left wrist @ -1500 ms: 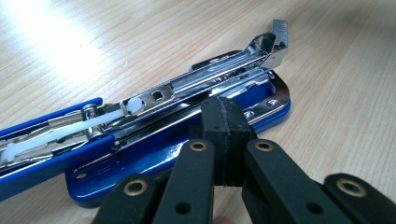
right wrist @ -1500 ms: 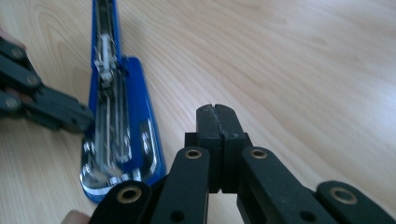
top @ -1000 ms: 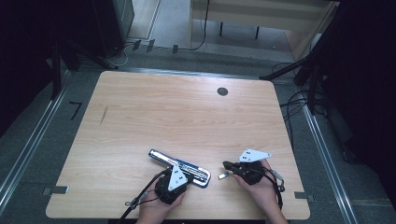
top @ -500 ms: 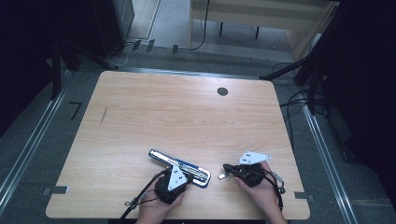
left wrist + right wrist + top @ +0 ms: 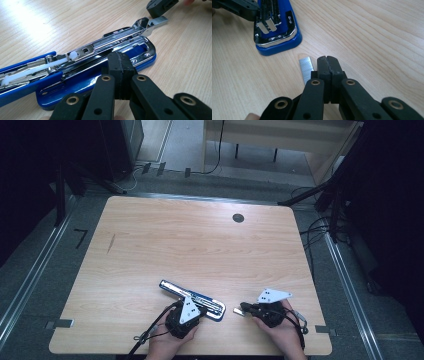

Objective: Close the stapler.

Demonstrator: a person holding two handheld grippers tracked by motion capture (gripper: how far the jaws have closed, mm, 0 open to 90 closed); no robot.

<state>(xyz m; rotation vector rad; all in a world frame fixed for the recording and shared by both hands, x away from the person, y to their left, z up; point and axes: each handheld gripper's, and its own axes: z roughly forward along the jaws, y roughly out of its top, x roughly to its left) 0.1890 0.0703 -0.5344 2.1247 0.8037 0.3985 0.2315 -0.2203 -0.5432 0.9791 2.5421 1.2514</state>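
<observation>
I hold 2 hand-held grippers low over the near edge of the desk (image 5: 150, 250). My left hand-held gripper (image 5: 121, 65) has its jaws pressed fully together with nothing between them; its tip rests against the near side of the stapler (image 5: 82, 62), on the chrome rim above the blue base. The stapler lies open on the desk, near the middle of the near edge, with its long body running from far left to near right in the high view. Its chrome staple channel is bared, a white pusher rod lying along it toward the left end.

My right hand-held gripper (image 5: 327, 65) is also closed tight, jaws touching and empty. Its tip points left toward the stapler's right end. A strip of staples (image 5: 307, 68) lies flat on the wood just beside this tip, touching or almost touching the jaw's side; I cannot tell which. The strip sits between the right hand-held gripper and the stapler's right end, apart from the blue base. In the high view both my hands grip the tools' bodies, the left gripper (image 5: 186, 310) at the stapler and the right one (image 5: 245, 310) a little to its right.
</observation>
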